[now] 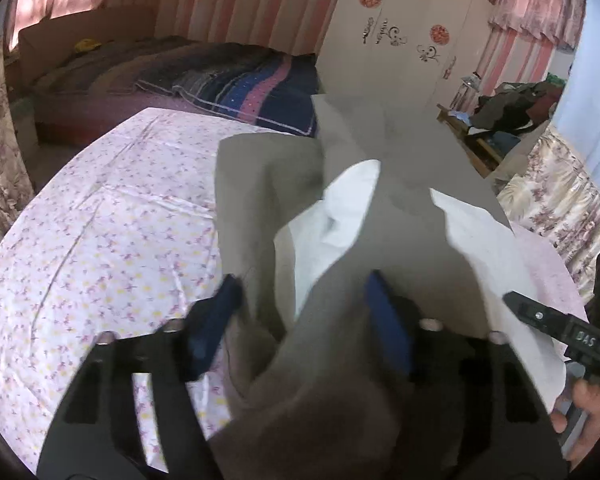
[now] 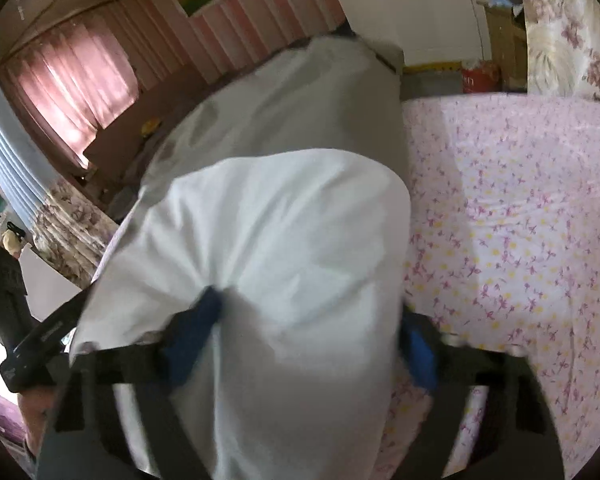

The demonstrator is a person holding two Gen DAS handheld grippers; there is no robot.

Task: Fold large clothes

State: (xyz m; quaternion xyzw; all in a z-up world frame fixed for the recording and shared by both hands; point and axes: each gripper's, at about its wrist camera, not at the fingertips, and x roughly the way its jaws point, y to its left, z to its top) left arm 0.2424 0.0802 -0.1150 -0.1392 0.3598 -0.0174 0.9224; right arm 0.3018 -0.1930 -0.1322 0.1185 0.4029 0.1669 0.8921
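Observation:
A large grey-brown garment [image 1: 268,184] with a white lining [image 1: 328,232] hangs bunched over the flowered bed sheet [image 1: 100,240]. My left gripper [image 1: 304,296] is shut on a thick fold of it, one blue pad [image 1: 216,320] on each side. In the right wrist view the white side of the garment [image 2: 284,240] fills the middle. My right gripper [image 2: 316,316] is shut on it, and creases spread from the left pad [image 2: 208,308]. One black finger [image 1: 540,314] of the right gripper shows at the left wrist view's right edge, with a hand [image 1: 592,404] below it.
The pink flowered sheet [image 2: 520,220] covers the bed beneath the garment. Behind it stand a second bed with a striped blanket [image 1: 240,80], a white wardrobe [image 1: 400,40] and a wooden stand piled with clothes [image 1: 512,108]. Flowered curtains [image 1: 560,208] hang at the right.

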